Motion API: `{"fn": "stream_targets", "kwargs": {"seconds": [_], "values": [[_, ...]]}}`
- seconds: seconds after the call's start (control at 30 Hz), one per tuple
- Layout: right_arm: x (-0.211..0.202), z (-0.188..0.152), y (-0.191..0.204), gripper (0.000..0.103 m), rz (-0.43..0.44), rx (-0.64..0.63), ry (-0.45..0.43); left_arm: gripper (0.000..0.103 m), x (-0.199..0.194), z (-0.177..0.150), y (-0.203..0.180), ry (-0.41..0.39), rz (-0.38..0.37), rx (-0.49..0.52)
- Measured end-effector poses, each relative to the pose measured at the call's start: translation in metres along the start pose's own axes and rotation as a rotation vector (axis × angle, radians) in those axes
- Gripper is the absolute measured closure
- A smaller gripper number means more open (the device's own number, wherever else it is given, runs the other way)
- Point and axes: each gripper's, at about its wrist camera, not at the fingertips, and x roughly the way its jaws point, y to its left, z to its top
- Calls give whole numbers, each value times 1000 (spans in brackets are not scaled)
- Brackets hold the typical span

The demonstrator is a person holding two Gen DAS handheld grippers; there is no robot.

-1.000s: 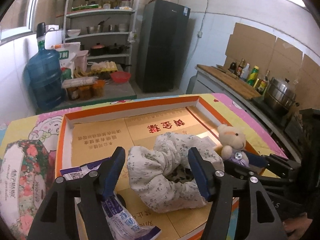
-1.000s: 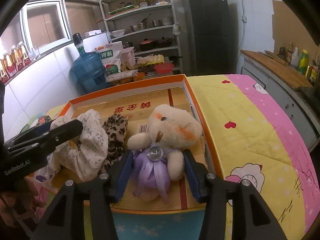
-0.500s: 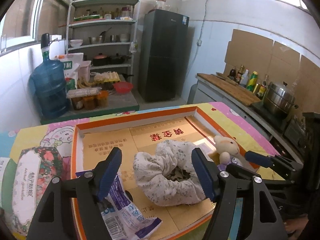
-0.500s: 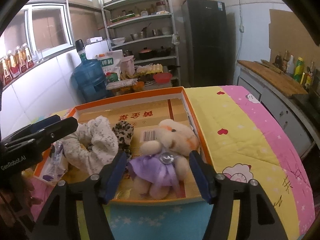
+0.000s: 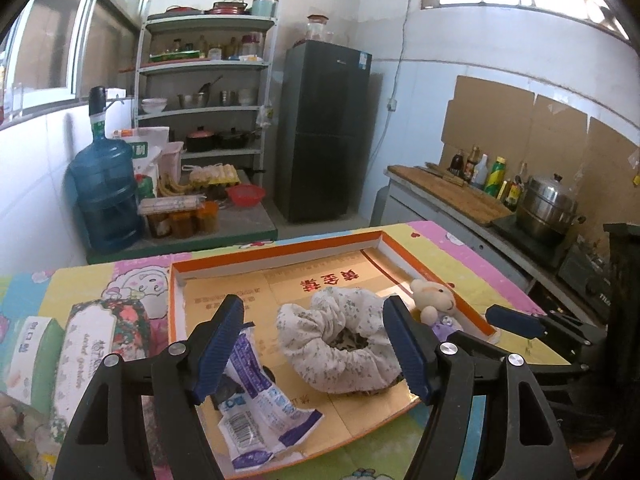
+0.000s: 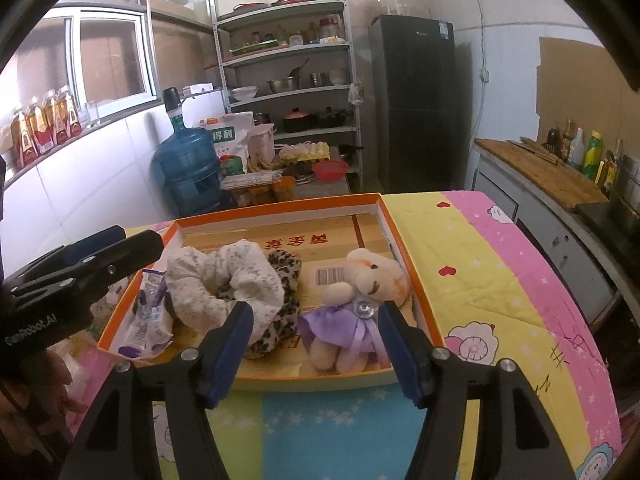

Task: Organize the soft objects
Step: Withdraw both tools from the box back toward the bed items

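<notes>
The floral scrunchie [image 5: 340, 340] lies in the orange-rimmed cardboard tray [image 5: 276, 256], beyond and below the left gripper [image 5: 316, 348], showing in the gap between its two blue pads without touching either. A leopard-print scrunchie [image 6: 280, 304] lies under and against the floral one, its spotted edge showing on the side nearer the bear. A purple-and-white plastic packet [image 5: 256, 404] lies in the tray by the left gripper's left pad, partly hidden behind that finger. The left gripper's jaws stand wide apart and hold nothing; they have just been opening, with nothing pressed between them.

The teddy bear in a purple dress [image 6: 356, 312] lies on its back in the tray, near its right rim, beyond the right gripper [image 6: 316, 352]. It shows in the gap between the pads, nearer the right-hand one; whether that pad brushes the bear's side cannot be told, and the left-hand pad stands clear of it, in front of the leopard-print scrunchie. These jaws are also well apart and grip nothing; they too have just been opening.

The tray rests on a yellow and pink cartoon-printed cloth [image 6: 480, 264]. Outside the tray, off the left gripper's left finger, stand a floral tissue box [image 5: 100, 344] and a second, paler box [image 5: 32, 352].
</notes>
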Motion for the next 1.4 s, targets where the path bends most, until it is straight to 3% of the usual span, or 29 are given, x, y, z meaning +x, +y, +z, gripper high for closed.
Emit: {"fn": "stream_targets", "kwargs": {"seconds": [0.57, 1.4], "values": [[-37, -5, 49, 38, -51, -49, -39, 29, -60, -13, 29, -67, 7, -29], [-70, -24, 135, 38, 5, -113, -81, 29, -147, -47, 87, -126, 77, -38]]}}
